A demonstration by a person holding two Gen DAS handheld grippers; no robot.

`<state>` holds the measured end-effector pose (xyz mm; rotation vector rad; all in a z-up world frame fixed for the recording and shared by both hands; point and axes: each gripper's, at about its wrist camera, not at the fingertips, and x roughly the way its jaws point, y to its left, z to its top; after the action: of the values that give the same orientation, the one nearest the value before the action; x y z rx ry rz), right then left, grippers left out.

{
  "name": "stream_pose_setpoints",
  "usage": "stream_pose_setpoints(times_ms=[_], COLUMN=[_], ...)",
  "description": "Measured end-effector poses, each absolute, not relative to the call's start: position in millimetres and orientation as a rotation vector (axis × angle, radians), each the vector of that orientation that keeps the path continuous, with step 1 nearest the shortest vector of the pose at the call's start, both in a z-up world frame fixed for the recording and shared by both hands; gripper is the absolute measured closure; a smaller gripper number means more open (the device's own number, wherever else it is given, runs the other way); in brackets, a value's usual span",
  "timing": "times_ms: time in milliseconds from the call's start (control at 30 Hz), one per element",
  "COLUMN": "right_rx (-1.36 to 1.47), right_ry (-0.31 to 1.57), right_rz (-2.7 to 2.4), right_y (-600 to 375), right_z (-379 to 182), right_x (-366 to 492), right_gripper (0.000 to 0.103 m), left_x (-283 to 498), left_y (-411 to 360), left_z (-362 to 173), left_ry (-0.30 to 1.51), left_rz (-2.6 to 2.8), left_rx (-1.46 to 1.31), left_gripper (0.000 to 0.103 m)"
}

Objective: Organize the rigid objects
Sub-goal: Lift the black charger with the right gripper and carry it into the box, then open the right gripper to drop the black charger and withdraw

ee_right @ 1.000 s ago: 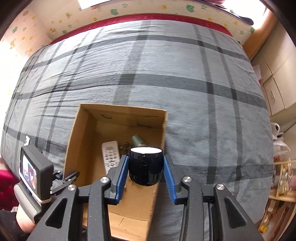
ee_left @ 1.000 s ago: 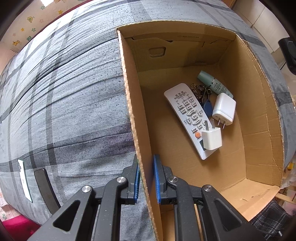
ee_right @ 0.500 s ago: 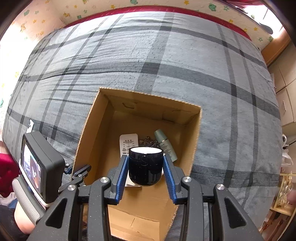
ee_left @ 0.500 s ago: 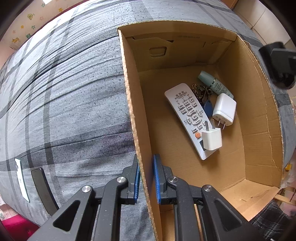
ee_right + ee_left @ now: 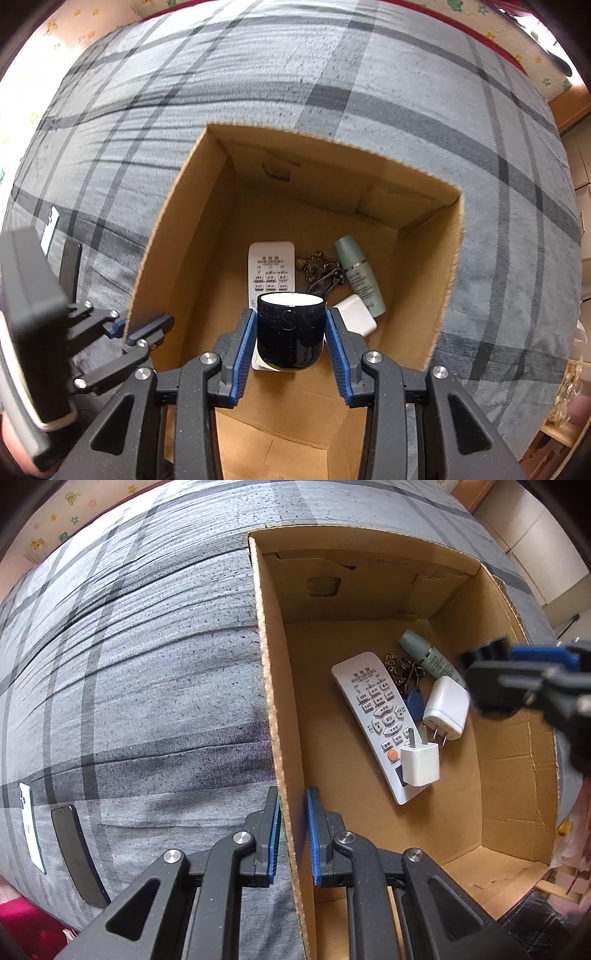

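Cardboard box [image 5: 509,760], open at the top, sits on a grey plaid bed cover [image 5: 147,664]; this is what the left wrist view shows first. The left gripper [image 5: 291,834] has its two blue ribbed pads pressed narrow on the left wall of the box, one pad outside and one inside. On the box floor I count five things: one white remote control [image 5: 373,716] with many buttons, one bunch of keys [image 5: 404,672] with a blue tag, one pale green tube-shaped bottle [image 5: 430,657], and two white plug chargers [image 5: 421,764], a small cube lying on the remote and a bigger rounded one beside it. Two flat phones [image 5: 75,853], one white and one black, lie on the cover at the left. The right gripper [image 5: 517,675] shows blurred at the right edge, above the box.

From the right wrist view, one dark glossy mug [image 5: 290,330] with a white inside is held between the blue pads of the right gripper [image 5: 290,343], above the box interior. Only one charger is visible here, because the mug hides the other. The left gripper appears at the left, on the box wall.
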<state>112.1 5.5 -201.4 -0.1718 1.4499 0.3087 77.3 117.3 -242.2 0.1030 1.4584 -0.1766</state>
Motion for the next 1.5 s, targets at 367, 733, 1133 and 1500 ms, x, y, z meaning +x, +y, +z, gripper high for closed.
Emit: stream_pose_setpoints(times_ms=[367,733,1133,1500], right_rx=[-0.204,-0.183,-0.168,-0.105], right_ry=[1.511,1.520,1.462,1.408], right_rz=[0.300,0.303,0.292,0.229], right_y=[8.6,4.1,-2.0,-22.6], right_z=[-247.0,-258.3,-241.2,-204.1], right_x=[110.2,111.6,109.1,104.8], right_gripper=[0.063,0.062,0.046,0.030], left_x=[73.4,73.0,71.4,70.1], left_y=[122.0,114.6,108.7,106.7], left_z=[-240.9,-239.4,-238.1,-235.0], left_ry=[1.451,1.450,1.445,1.438], left_rz=[-0.172,-0.167,-0.162,-0.161], left_rx=[0.100,0.110,0.127,0.141], left_gripper=[0.089,0.089,0.089,0.089])
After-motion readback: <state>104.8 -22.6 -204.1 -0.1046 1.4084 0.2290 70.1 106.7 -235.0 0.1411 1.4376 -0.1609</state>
